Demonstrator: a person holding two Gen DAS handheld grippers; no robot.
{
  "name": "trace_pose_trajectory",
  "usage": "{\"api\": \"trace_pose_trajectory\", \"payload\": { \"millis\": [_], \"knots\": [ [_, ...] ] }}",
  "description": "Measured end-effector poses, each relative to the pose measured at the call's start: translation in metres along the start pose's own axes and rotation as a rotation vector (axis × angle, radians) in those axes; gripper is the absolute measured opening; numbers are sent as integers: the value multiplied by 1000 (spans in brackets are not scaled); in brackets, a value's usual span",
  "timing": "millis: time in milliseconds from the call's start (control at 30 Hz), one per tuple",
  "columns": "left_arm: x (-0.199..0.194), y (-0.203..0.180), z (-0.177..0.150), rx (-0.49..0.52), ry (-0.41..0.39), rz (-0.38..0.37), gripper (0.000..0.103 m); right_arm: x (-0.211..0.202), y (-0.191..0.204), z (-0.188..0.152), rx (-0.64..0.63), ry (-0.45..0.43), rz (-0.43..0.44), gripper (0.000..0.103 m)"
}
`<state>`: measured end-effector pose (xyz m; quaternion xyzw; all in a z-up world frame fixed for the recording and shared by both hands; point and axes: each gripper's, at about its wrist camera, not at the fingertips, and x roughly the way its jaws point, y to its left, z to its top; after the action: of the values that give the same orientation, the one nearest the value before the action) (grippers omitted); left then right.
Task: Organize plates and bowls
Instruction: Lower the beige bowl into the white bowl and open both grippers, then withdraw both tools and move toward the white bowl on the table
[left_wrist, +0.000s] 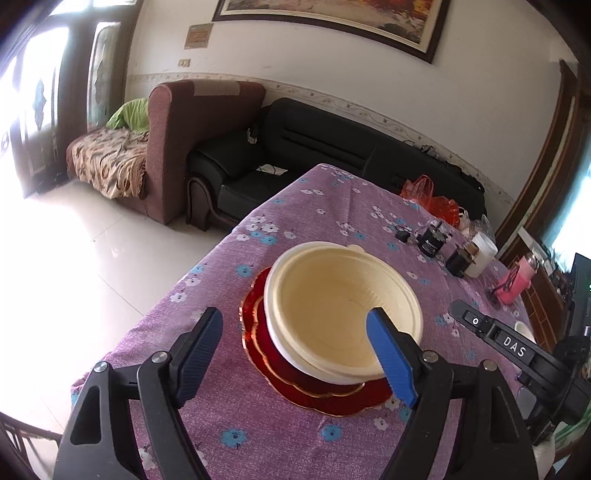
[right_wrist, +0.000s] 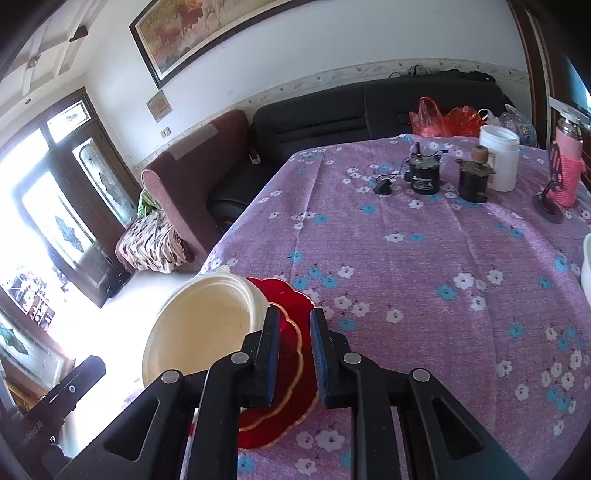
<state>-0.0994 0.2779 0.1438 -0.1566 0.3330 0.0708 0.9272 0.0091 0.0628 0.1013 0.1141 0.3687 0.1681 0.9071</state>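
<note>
Basically the cream bowl (left_wrist: 343, 314) sits stacked on red plates (left_wrist: 317, 391) near the worktop (left_wrist: 258, 439) edge, nested to save room. Left hand-held gripper (left_wrist: 299, 350) gapes wide and empty; the right hand-held gripper (right_wrist: 294, 354) is narrow, holding nothing.

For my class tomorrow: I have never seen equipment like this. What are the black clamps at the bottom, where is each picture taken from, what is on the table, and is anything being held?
Those clamps are hand-held two-finger grippers, one in each of a person's hands, each carrying a wide-angle camera looking along its fingers. One picture comes from the left gripper, the other from the right gripper.

On the purple flowered tablecloth sits a stack: cream plastic bowls on red scalloped glass plates. Farther back stand small dark containers, a white tub and a pink flask.

Nothing is held: both grippers are open, near the stack.
</note>
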Motion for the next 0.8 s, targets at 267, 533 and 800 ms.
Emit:
{"api": "trace_pose_trajectory", "payload": {
  "millis": [267,533,800],
  "knots": [
    [-5,-61,-25,167,-16,34,89,-39,-34,-28,30,-55,-27,59],
    [-11,-116,-49,296,-1,20,89,-74,-70,-53,61,-101,-69,64],
    [-24,-153,-67,385,-12,28,89,-106,-112,-70,141,-132,-103,66]
  ]
}}
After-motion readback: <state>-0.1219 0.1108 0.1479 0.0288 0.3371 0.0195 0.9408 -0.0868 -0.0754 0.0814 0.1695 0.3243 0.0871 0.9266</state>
